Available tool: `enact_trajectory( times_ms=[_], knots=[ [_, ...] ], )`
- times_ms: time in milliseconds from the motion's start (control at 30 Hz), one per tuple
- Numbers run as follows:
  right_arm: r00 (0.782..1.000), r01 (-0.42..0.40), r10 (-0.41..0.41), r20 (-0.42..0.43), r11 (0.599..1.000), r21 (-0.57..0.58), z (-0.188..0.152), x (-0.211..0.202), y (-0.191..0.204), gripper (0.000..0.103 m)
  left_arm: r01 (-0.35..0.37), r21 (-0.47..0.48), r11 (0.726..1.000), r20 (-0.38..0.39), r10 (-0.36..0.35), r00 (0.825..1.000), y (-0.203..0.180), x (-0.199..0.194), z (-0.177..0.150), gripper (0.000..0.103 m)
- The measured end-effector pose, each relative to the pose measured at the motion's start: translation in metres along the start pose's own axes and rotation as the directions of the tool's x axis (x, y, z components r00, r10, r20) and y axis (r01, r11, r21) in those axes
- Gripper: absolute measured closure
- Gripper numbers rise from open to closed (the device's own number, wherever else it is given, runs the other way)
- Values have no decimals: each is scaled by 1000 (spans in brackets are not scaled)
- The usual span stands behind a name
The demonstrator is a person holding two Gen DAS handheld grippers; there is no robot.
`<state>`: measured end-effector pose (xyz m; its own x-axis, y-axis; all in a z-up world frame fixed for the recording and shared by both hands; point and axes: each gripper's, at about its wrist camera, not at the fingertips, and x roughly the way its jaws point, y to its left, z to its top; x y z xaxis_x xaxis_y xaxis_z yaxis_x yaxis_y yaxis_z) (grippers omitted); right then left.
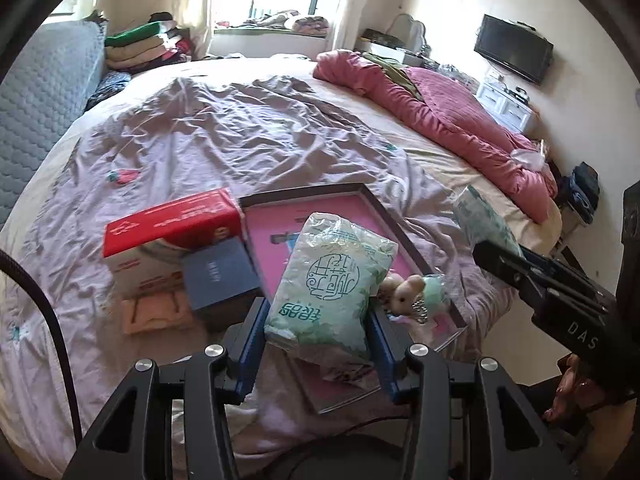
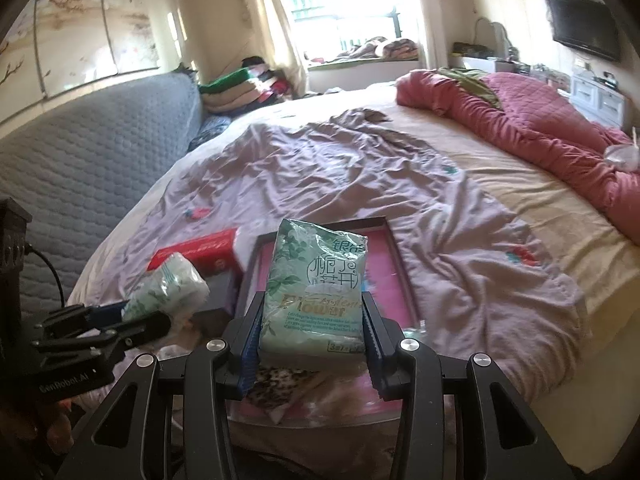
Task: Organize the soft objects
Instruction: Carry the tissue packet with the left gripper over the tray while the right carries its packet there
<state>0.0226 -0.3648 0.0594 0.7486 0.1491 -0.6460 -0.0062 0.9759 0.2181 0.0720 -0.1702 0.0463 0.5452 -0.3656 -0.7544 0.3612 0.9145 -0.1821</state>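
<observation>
Left gripper (image 1: 318,322): my jaws held a green tissue pack (image 1: 328,280).
Right gripper (image 2: 312,330): my jaws held another tissue pack (image 2: 316,288) above the bed (image 2: 500,168).

The left black two-finger tool with blue pads (image 1: 318,312) points forward and downward, its pads pressed against both sides of a pale green plastic tissue pack (image 1: 332,280) held off the bed. The right black two-finger tool with blue pads (image 2: 312,332) is angled likewise, clamping a second pale green plastic tissue pack (image 2: 316,284) upright between its pads. The two tools sit side by side, apart.
</observation>
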Motion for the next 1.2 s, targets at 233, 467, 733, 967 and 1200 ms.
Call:
enact_trajectory(
  times_ms=[233,467,733,967,1200],
  knots=[
    [1000,14,-14,8,1000,19,-2,2,-15,58,-4,17,1000,-22,4,1000,-13,17,1,55],
    [1000,13,-13,2,1000,23,-4,11,-21,58,-3,26,1000,-48,4,999,-20,35,0,55],
    [998,46,-45,-33,998,35,-11,29,-31,58,10,34,999,-94,-7,996,-24,59,-6,55],
    [996,71,-68,-61,996,53,-19,42,-46,58,26,45,999,-140,-19,990,-30,80,-12,55],
    [992,94,-88,-93,994,60,-27,55,-56,58,24,51,998,-173,-15,985,-31,99,-17,55]
  ],
)
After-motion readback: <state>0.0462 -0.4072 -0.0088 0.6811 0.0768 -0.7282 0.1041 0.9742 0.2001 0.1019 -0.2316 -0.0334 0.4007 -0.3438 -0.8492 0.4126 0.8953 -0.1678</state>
